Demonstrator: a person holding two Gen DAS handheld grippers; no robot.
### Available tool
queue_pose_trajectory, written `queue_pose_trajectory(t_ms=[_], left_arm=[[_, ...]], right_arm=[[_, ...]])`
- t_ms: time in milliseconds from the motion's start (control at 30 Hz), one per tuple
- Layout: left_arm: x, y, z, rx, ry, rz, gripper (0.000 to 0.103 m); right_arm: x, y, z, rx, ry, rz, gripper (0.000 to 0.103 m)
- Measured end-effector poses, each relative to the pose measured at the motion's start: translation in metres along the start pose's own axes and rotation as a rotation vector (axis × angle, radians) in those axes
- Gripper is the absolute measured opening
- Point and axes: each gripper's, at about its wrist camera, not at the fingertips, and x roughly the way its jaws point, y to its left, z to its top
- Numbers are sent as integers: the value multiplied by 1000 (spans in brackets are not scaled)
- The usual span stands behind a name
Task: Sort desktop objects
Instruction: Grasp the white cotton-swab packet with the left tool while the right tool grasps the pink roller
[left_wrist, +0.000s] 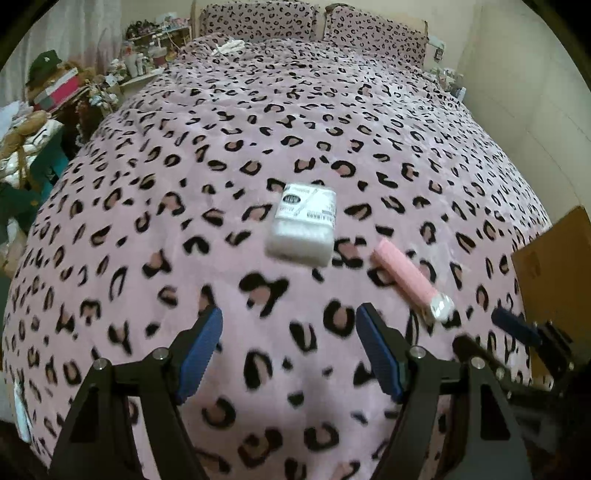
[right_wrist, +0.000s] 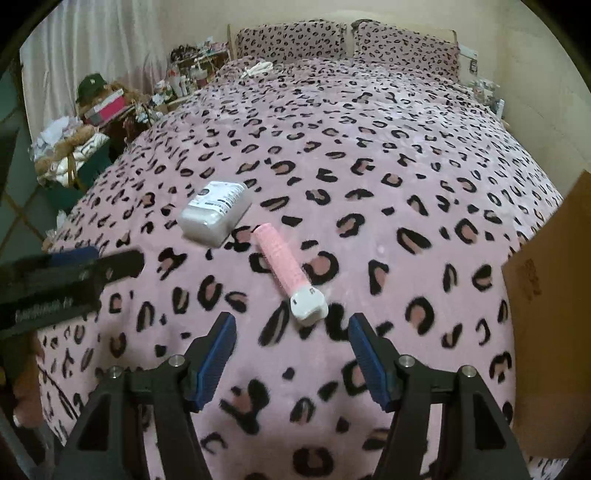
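Note:
A white plastic box with a printed label (left_wrist: 303, 226) lies on the pink leopard-print bed cover (left_wrist: 258, 129). It also shows in the right wrist view (right_wrist: 215, 212). A pink ribbed tube with a white cap (left_wrist: 410, 281) lies to its right, seen too in the right wrist view (right_wrist: 286, 271). My left gripper (left_wrist: 290, 354) is open and empty, short of the box. My right gripper (right_wrist: 291, 356) is open and empty, just short of the tube's white cap. Each gripper shows at the edge of the other's view.
A brown cardboard box (right_wrist: 550, 295) stands at the bed's right edge, also in the left wrist view (left_wrist: 554, 266). Cluttered shelves, soft toys and a pink box (right_wrist: 107, 107) stand left of the bed. Two leopard pillows (right_wrist: 347, 38) lie at the head.

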Motion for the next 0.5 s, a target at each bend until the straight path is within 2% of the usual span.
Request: queue_pose_trajectory(t_ms=[233,500], left_arm=[[43,1,37,-17,52,-68,76],[101,-13,69,15,107,-68,76]], right_arm=[[26,6,10,-66,27,-3,65],[67,9,23,-108,67,-24,65]])
